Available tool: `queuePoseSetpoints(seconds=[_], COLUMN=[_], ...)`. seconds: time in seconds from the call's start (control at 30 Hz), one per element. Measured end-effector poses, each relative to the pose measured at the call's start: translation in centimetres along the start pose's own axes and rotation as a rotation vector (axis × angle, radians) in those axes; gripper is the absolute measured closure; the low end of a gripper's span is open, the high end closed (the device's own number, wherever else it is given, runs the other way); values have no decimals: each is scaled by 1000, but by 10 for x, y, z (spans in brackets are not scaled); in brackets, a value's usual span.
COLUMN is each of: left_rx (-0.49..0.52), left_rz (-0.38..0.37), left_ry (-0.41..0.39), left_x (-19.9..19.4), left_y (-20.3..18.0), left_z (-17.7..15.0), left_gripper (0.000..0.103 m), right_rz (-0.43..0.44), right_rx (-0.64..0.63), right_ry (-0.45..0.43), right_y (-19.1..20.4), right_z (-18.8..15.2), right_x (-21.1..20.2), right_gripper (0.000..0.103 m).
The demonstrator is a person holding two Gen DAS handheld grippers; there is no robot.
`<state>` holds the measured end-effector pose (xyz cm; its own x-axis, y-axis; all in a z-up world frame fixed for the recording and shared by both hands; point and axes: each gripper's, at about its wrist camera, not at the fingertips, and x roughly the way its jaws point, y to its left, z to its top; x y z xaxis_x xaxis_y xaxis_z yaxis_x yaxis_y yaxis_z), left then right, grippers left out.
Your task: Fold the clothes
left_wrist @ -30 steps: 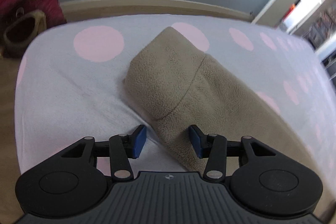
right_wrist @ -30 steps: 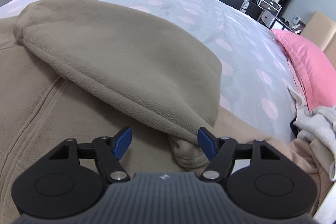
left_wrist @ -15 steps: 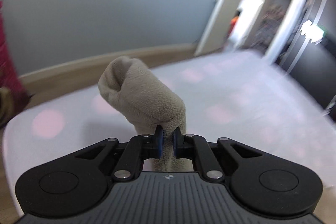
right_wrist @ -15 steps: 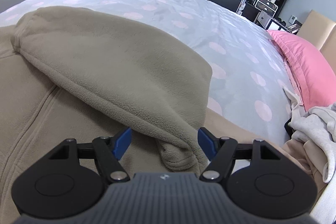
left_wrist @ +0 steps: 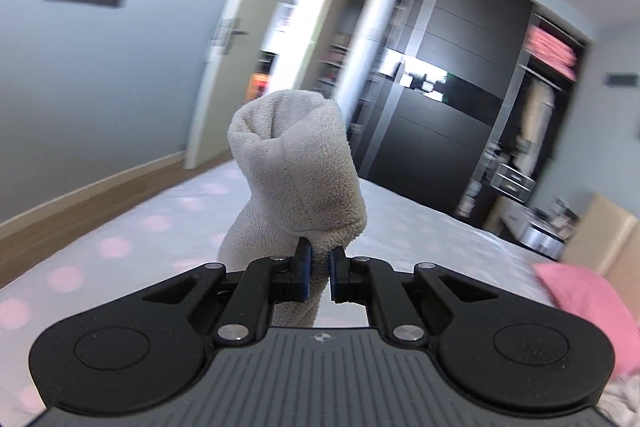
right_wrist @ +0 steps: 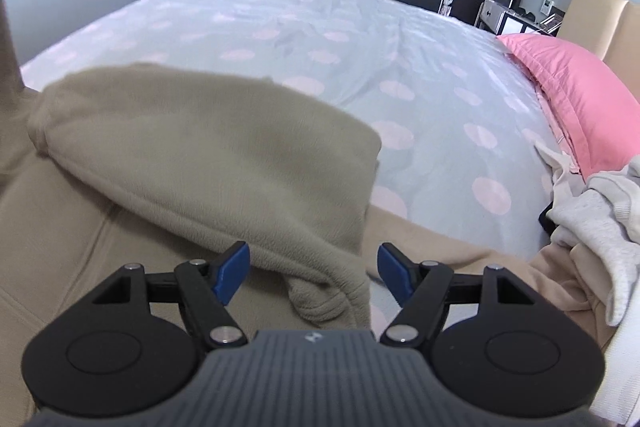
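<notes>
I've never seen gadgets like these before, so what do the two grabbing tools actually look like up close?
The two look alike. The left gripper and the right gripper each have a grey ribbed body with a small round emblem, two rounded black housings at the sides, and jointed black link arms with silver pivot pins. The fingertips carry blue pads. No cables, hands or sleeves show.

A bed [right_wrist: 280, 27] with a pale, pink-dotted sheet carries everything. Just ahead of the right tool [right_wrist: 312, 273] lies a beige fleece garment [right_wrist: 208, 155]. Right of that tool lie a pink pillow [right_wrist: 576, 95] and a heap of light clothes [right_wrist: 592, 223].
</notes>
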<state>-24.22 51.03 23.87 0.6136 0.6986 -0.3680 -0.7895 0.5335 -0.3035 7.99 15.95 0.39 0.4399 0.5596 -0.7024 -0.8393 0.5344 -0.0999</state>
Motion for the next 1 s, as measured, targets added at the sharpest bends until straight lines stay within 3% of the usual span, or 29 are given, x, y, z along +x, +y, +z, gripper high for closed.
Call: queuePoseSetpoints(seconds=[0.2, 0.47, 0.67, 0.8, 1.0], left_rx=[146, 357, 514, 532, 535], left_rz=[-125, -254, -318, -342, -384], left_ry=[120, 338, 475, 570, 704], left_x=[44, 89, 115, 125, 147], left_y=[-119, -218, -266, -279, -281], left_z=[-36, -141, -235, -289, -317], left_gripper=[96, 96, 96, 96, 94], right_rz=[9, -10, 36, 40, 67], right_rx=[52, -7, 50, 64, 128], right_ry=[-11, 53, 128, 154, 196], right_y=[-26, -45, -57, -56, -59], right_z=[6, 7, 6, 9, 13], right_x=[-9, 1, 25, 34, 45], right_gripper=[28, 27, 31, 31, 30])
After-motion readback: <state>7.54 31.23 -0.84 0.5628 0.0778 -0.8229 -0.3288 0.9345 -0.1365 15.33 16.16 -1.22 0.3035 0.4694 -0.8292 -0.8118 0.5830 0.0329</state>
